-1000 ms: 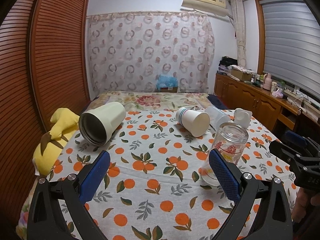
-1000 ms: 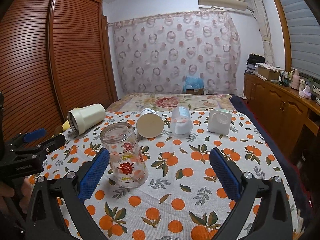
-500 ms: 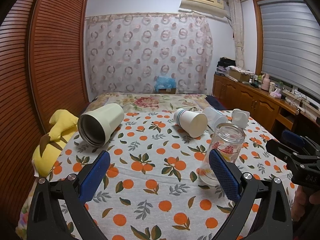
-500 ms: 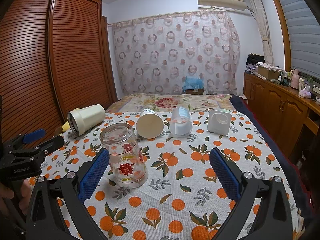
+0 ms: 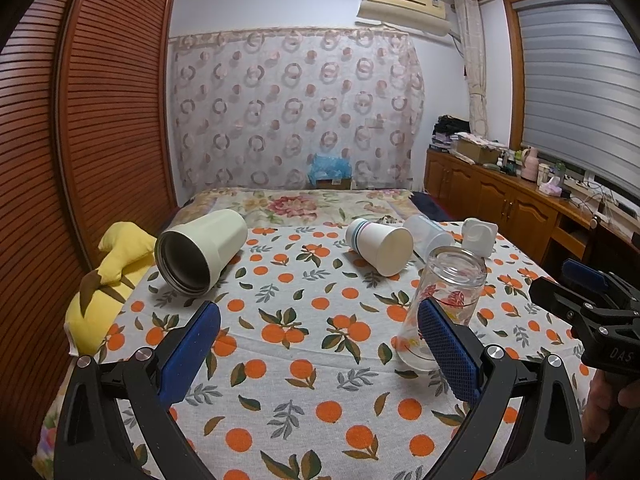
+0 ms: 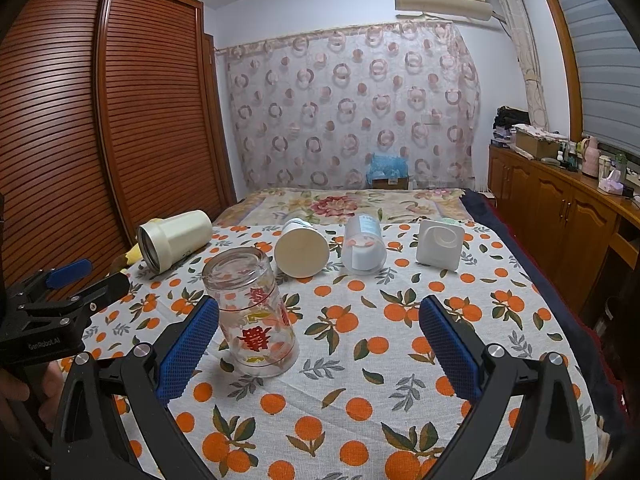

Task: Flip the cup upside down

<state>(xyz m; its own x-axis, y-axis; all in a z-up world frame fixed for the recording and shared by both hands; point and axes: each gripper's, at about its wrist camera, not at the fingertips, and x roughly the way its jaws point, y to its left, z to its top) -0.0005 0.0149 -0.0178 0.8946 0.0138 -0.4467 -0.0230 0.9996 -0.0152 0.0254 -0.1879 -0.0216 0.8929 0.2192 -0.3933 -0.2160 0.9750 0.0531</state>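
Observation:
A clear glass cup with red and orange print [image 6: 254,312] stands upside down on the orange-patterned cloth [image 6: 360,364], just inside my right gripper's left finger. It also shows in the left wrist view [image 5: 446,300], behind my left gripper's right finger. My right gripper [image 6: 318,354] is open and empty. My left gripper [image 5: 320,354] is open and empty, with nothing between its fingers. Each gripper shows at the edge of the other's view.
Lying on their sides at the back: a cream tumbler [image 6: 174,240], a white paper cup [image 6: 302,250], a frosted plastic cup [image 6: 364,248] and a square white cup [image 6: 440,244]. A yellow plush [image 5: 108,280] lies at the left edge. Wooden cabinets [image 6: 568,216] line the right.
Both grippers have drawn slightly back and up from the table. The glass cup has stayed in place, standing upside down.

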